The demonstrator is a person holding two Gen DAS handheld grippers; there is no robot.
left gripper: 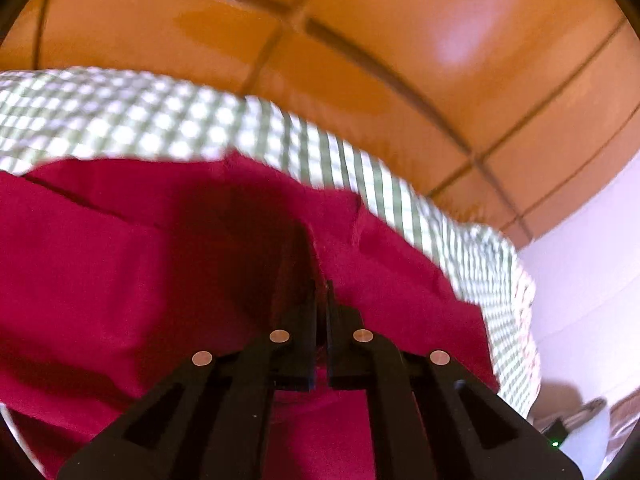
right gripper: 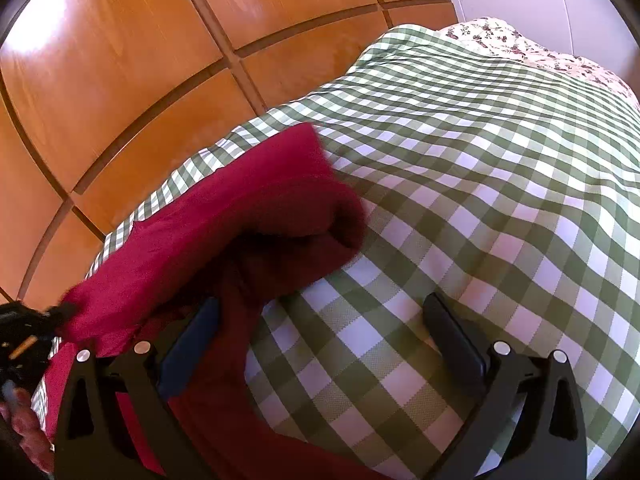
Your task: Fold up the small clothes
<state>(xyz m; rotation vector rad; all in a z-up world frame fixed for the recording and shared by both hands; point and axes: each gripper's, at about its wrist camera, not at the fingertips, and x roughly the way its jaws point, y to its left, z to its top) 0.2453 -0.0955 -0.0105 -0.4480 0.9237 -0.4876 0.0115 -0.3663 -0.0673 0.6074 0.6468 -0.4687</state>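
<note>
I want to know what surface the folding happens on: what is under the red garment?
The red garment lies on a green-and-white checked cloth, which shows all around it. Whatever is beneath that cloth is covered and cannot be seen.

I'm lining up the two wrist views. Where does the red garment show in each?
Left wrist: the red garment fills the lower half, pinched by the left gripper.
Right wrist: lower left.
Shared landmark: green checked bedcover.

Home bedrm, gingham bed cover (right gripper: 480,184), wood wardrobe doors (right gripper: 120,80)
</note>
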